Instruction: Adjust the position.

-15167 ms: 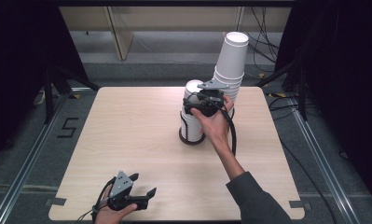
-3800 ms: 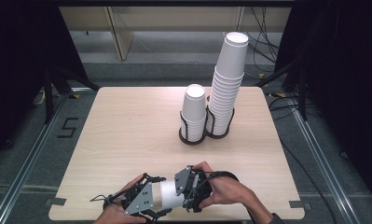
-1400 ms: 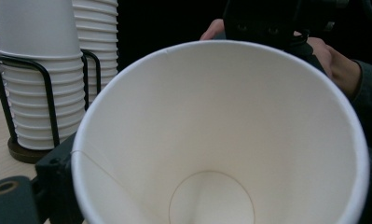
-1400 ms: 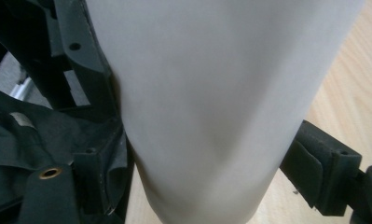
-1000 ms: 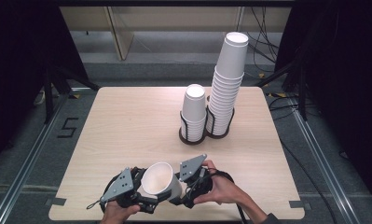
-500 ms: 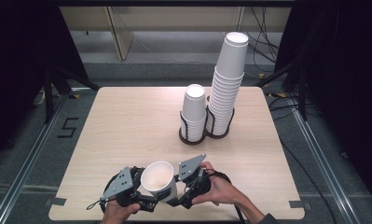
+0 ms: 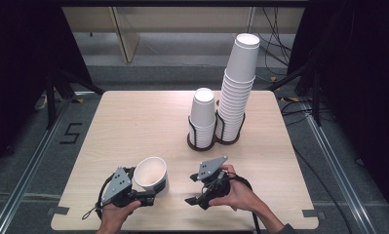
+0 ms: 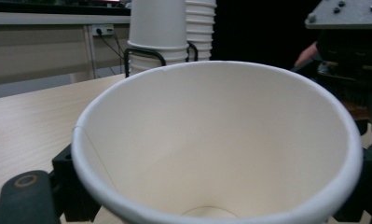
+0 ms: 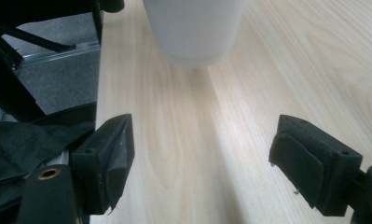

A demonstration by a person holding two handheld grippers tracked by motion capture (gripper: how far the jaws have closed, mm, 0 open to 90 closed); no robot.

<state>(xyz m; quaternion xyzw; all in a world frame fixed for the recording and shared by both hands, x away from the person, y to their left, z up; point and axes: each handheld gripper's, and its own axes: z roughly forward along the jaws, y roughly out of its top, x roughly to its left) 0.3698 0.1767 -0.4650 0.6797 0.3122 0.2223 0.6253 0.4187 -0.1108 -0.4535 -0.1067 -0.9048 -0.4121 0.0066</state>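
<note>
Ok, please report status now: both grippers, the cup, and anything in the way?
Left gripper shut on paper cup, cup upright. Right gripper open, holding nothing, apart from cup. Table bare between them.

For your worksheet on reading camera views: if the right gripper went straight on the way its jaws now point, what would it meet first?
Probably the white paper cup held by the left gripper; only bare table lies between.

High camera down over the table (image 7: 133,122); two low, close gripper cameras, all sharing the paper cup (image 7: 151,175).
</note>
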